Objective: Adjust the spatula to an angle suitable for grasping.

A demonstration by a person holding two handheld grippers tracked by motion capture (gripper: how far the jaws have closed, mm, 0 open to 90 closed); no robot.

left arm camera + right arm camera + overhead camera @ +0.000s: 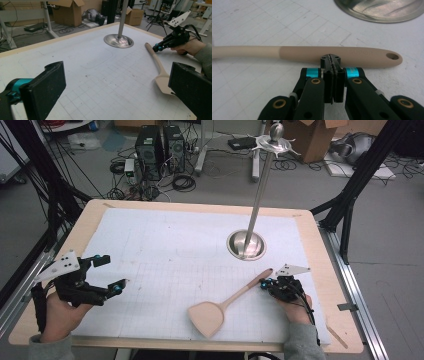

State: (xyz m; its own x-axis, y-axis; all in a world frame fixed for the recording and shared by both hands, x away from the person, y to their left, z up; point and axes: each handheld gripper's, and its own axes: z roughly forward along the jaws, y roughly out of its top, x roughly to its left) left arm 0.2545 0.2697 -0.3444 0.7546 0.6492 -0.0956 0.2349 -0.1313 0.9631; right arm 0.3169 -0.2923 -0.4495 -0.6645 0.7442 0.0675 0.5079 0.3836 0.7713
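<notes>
Spatula (307, 53) blade ran off the right gripper view at 9 o'clock; shut right gripper (333, 58) tips hid whether they touched its handle. Stand base (382, 10) was cropped at 12. Left gripper (112, 87) jaws were cut off at 6.

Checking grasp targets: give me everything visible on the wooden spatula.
The wooden spatula is pale, one piece, and looks like wood. It has a broad flat blade toward the person and a long round handle with a darker end section and a hanging hole. It lies flat on the white gridded mat, handle angled toward the metal stand base, apart from it. The right gripper, jaws shut, sits against the handle's side without clasping it.
</notes>
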